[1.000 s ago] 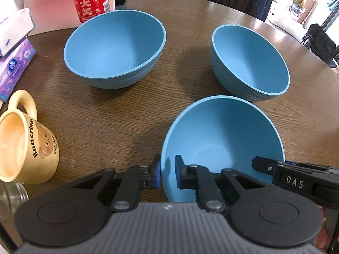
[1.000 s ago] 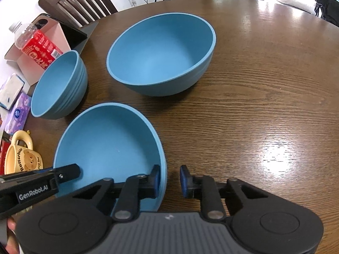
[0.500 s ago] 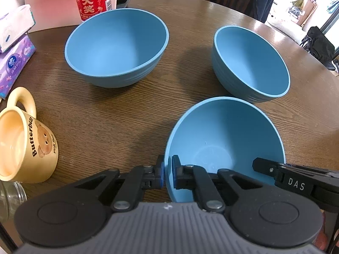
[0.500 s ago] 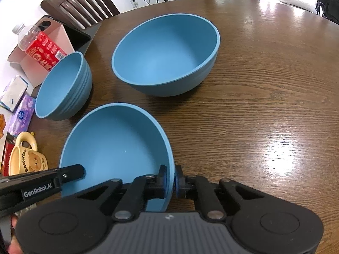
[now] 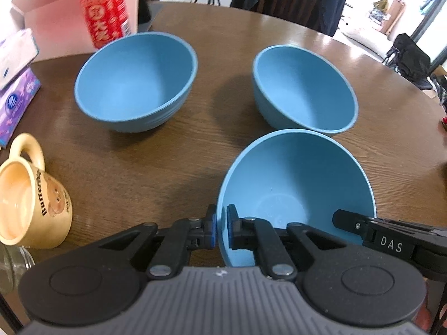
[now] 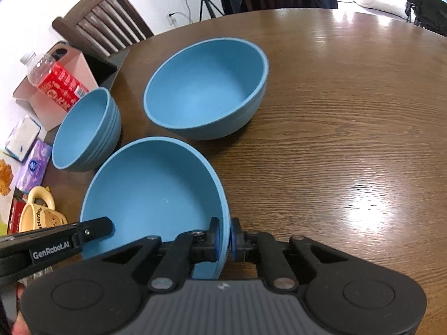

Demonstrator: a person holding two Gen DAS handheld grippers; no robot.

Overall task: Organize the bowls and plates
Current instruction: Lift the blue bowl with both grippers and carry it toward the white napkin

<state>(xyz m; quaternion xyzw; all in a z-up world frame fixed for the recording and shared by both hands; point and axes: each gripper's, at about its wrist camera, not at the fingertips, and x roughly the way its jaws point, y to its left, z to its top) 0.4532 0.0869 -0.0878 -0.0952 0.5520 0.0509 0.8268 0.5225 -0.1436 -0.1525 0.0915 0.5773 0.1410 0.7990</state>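
Observation:
Three blue bowls are on the round brown table. My left gripper (image 5: 220,227) is shut on the left rim of the nearest blue bowl (image 5: 296,184). On the opposite side, my right gripper (image 6: 225,240) is shut on the right rim of the same nearest blue bowl (image 6: 151,192). Each gripper's finger shows in the other's view over the bowl. Behind it stand a ribbed blue bowl (image 5: 134,81) at the left and a larger blue bowl (image 5: 301,89) at the right. The right wrist view shows them as the ribbed blue bowl (image 6: 83,128) and larger blue bowl (image 6: 204,92).
A yellow mug (image 5: 30,203) stands at the near left, beside a glass jar (image 5: 11,265). A red-labelled bottle (image 5: 104,8), a pink box (image 5: 56,25) and tissue packs (image 5: 16,103) sit at the far left. A wooden chair (image 6: 103,30) stands behind the table.
Both grippers have closed onto the nearest bowl's rim. In both wrist views the other bowls have slid down and shrunk, and the views are tilted.

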